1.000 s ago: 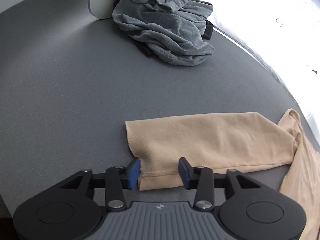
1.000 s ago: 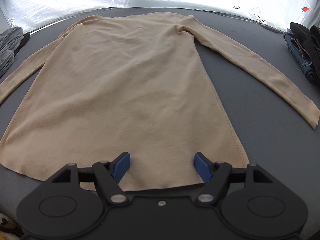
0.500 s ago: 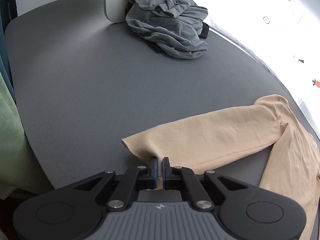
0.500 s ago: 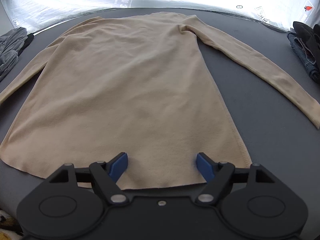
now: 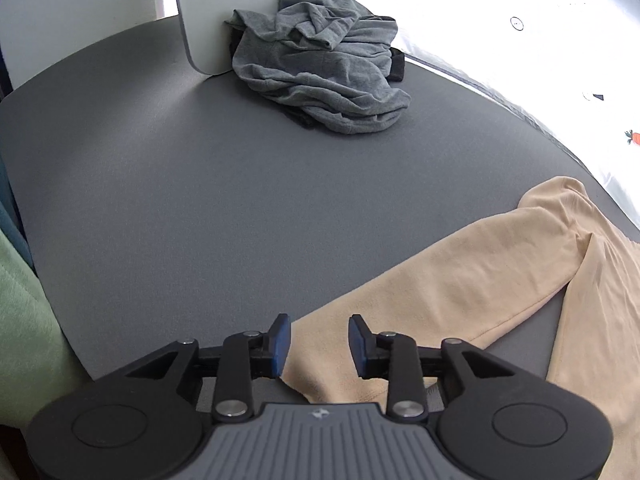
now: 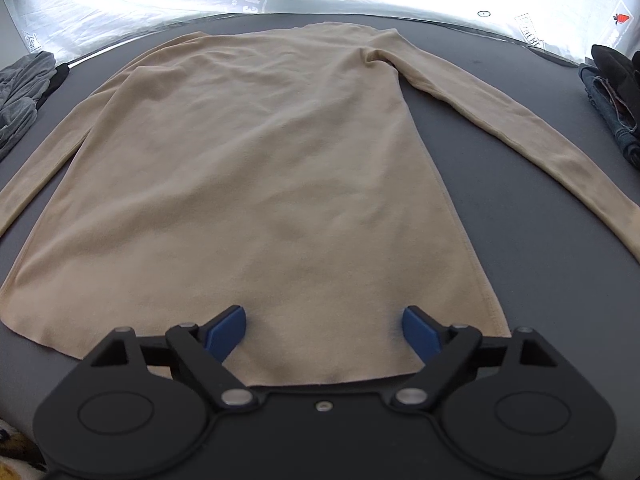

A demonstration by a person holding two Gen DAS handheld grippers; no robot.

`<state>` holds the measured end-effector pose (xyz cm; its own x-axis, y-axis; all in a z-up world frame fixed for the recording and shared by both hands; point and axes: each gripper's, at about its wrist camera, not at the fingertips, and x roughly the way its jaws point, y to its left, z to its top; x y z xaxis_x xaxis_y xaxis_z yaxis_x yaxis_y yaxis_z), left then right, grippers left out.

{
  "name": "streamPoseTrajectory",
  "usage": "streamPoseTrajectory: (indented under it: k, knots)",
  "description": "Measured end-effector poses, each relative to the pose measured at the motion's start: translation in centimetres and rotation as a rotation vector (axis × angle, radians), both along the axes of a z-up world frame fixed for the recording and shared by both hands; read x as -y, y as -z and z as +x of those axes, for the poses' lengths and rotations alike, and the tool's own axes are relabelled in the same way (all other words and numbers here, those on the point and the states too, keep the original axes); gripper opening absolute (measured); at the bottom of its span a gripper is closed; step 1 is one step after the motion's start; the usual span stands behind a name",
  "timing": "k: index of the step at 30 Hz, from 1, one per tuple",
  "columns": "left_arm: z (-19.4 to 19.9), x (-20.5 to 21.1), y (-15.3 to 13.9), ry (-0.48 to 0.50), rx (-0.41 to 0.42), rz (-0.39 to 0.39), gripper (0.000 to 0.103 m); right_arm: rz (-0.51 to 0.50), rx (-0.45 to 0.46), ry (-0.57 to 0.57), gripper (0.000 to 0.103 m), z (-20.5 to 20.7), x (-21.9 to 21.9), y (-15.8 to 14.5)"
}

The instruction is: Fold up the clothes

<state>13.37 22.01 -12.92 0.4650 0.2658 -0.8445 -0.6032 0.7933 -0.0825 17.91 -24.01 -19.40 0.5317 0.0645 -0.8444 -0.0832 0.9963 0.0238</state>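
Beige knit, a long-sleeved shirt [image 6: 256,184] lay spread flat on the grey desk [image 5: 200,200], its hem nearest the right claw [image 6: 323,330]. That claw's jaws had just been widening and stood released over the hem, gripping nothing. The left claw [image 5: 318,340] had just been opening too; the shirt's left sleeve [image 5: 460,280] lay slack between its blue pads, let go. Beyond that sleeve sat a crumpled grey garment [image 5: 320,60]; right of the shirt, folded jeans [image 6: 608,112].

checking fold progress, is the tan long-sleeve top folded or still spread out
Spread flat: the tan long-sleeve top lies open on the grey table, both sleeves out sideways.
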Motion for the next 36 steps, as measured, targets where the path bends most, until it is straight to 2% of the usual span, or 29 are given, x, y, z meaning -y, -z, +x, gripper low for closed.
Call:
streamPoseTrajectory:
  k: [3, 6, 9, 11, 12, 13, 14, 16, 20, 22, 23, 25, 27, 29, 31, 32, 33, 36]
  knots:
    - [1.8, 0.0, 0.7, 0.053, -0.013, 0.034, 0.050, -0.018, 0.002, 0.025, 0.087, 0.2, 0.2, -0.3]
    - [3.5, -0.4, 2.1, 0.112, -0.053, 0.017, 0.051, -0.022, 0.002, 0.061, 0.087, 0.2, 0.7, -0.3]
    - [4.1, -0.4, 3.5, 0.144, -0.120, 0.036, 0.051, -0.001, -0.009, 0.091, 0.087, 0.0, 1.2, 0.0]
    - [3.2, -0.4, 3.9, 0.140, -0.088, 0.034, 0.051, -0.007, -0.010, 0.093, 0.087, -0.2, 1.1, -0.1]
    - [2.8, -0.3, 4.1, 0.139, -0.071, 0.036, 0.046, -0.010, -0.010, 0.093, 0.087, -0.2, 1.0, -0.1]
    - [2.6, -0.2, 4.1, 0.144, -0.052, 0.037, 0.036, -0.011, -0.008, 0.093, 0.087, -0.3, 1.0, 0.0]
    - [2.5, 0.0, 3.9, 0.155, -0.040, 0.040, 0.001, -0.012, -0.006, 0.092, 0.087, -0.4, 0.9, 0.0]
    - [2.3, 0.5, 3.1, 0.160, -0.009, 0.055, 0.002, -0.013, -0.002, 0.092, 0.087, -0.5, 0.8, 0.1]
    - [0.7, 0.7, -1.4, 0.123, 0.112, 0.092, 0.002, -0.013, -0.004, 0.094, 0.087, -0.5, 0.8, 0.0]
    - [-0.1, 0.8, -2.8, 0.124, 0.141, 0.100, 0.002, -0.013, -0.003, 0.093, 0.087, -0.5, 0.7, 0.0]
    - [-0.3, 0.8, -2.7, 0.137, 0.131, 0.104, 0.003, -0.012, -0.002, 0.094, 0.087, -0.5, 0.8, 0.0]
    - [-0.1, 1.0, -0.8, 0.149, 0.059, 0.141, 0.006, -0.007, -0.001, 0.095, 0.088, -0.5, 0.8, 0.1]
    - [0.1, 0.6, 1.7, 0.135, -0.031, 0.136, 0.008, -0.004, 0.000, 0.096, 0.088, -0.5, 0.8, 0.1]
    - [-0.4, -0.3, 3.1, 0.088, -0.075, 0.105, 0.009, -0.007, -0.001, 0.095, 0.088, -0.5, 0.7, 0.1]
    - [-1.4, -1.2, 3.0, 0.026, -0.056, 0.067, 0.023, -0.012, -0.003, 0.091, 0.088, -0.5, 0.6, 0.0]
    - [-1.7, -1.4, 2.7, 0.017, -0.039, 0.058, 0.034, -0.016, -0.004, 0.087, 0.088, -0.6, 0.5, -0.1]
    - [-2.0, -1.5, 2.4, 0.009, -0.022, 0.048, 0.038, -0.028, -0.001, 0.081, 0.088, -0.8, 0.4, -0.2]
    - [-2.4, -1.4, 1.6, 0.027, 0.018, -0.002, 0.038, -0.093, 0.044, 0.087, 0.088, -1.4, 0.6, -1.0]
